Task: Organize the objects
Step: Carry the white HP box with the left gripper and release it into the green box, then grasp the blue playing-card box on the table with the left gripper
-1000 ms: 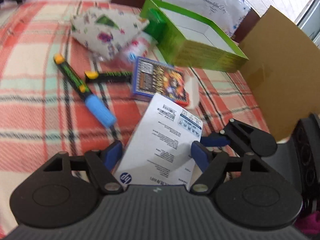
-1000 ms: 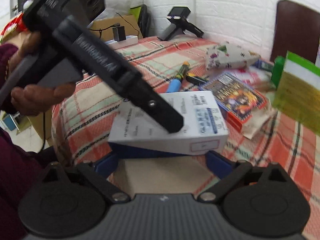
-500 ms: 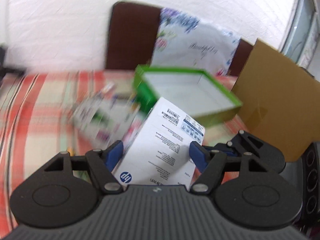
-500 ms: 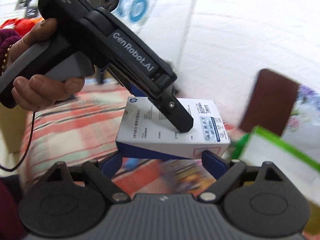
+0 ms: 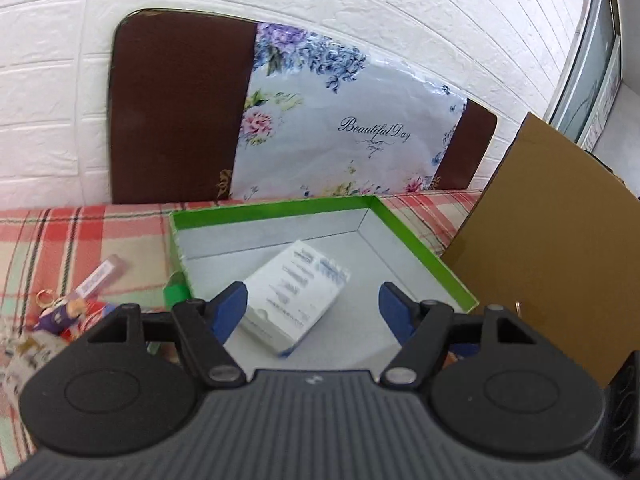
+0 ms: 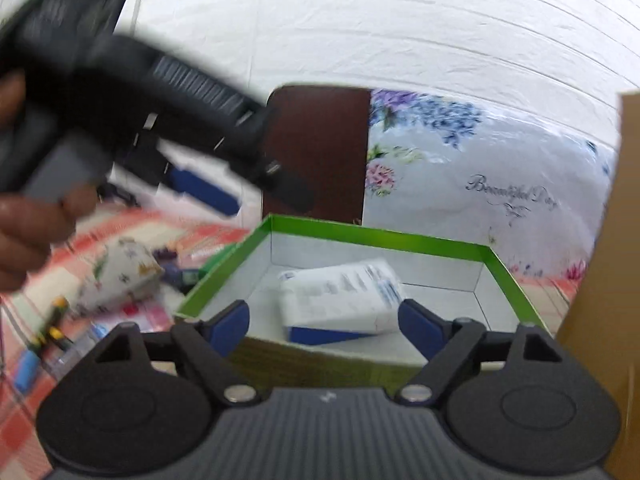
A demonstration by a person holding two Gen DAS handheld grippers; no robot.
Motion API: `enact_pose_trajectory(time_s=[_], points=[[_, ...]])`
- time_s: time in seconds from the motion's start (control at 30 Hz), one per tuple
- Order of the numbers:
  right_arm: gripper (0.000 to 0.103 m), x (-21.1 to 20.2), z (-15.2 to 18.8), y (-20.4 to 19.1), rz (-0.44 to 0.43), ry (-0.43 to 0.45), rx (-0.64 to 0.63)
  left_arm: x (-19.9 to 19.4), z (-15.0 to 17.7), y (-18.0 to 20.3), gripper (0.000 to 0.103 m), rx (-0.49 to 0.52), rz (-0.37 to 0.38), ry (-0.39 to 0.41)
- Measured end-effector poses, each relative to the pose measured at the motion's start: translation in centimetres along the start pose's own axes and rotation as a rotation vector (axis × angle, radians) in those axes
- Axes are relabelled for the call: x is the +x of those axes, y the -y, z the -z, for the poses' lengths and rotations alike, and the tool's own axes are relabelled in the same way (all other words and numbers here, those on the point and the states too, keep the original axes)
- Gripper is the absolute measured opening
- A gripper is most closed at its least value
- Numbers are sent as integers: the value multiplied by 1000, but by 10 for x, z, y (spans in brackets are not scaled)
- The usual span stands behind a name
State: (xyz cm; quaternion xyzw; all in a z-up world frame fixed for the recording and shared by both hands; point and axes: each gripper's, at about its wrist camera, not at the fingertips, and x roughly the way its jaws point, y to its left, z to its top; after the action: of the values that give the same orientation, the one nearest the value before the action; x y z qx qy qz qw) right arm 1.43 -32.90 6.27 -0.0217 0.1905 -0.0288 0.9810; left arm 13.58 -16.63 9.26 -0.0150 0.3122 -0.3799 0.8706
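A white and blue HP box (image 5: 294, 294) lies inside the open green tray (image 5: 420, 246) on the plaid table; it also shows in the right wrist view (image 6: 340, 300), within the tray (image 6: 380, 236). My left gripper (image 5: 312, 308) is open and empty, just above the box. It also shows in the right wrist view (image 6: 240, 192), blurred, above the tray's left side. My right gripper (image 6: 324, 326) is open and empty at the tray's near wall.
A patterned pouch (image 6: 120, 272), markers (image 6: 56, 320) and small items (image 5: 72, 304) lie left of the tray. A brown cardboard sheet (image 5: 552, 240) stands right of it. Dark chair backs and a floral bag (image 5: 340, 120) stand behind, against the white wall.
Both grippers carried the HP box up and over the green tray, then opened. The box now lies in the tray, free of both.
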Motion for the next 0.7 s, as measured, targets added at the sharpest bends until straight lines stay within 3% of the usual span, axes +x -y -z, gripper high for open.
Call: enact_pose_trajectory(time_s=[0.1,0.2,0.37,0.5,0.7], points=[[72,-21,11,3,-64,20,60,-24,14,-8,74,13,-58,11],[72,-35,22,-4,-168,-5,98,-45,32,-20,74,10,-110,-6],[72,-39,37,-36,-261,-92,56,-72,73,-43,74,-39,-149,-71],[73,-41,48,-58,-318,-148,22,-77,101,-56,73,-110,-124,-132],[73,-26,51,-78,-311,-209,-40,-57,110,-57,73,-136,-86,-164]])
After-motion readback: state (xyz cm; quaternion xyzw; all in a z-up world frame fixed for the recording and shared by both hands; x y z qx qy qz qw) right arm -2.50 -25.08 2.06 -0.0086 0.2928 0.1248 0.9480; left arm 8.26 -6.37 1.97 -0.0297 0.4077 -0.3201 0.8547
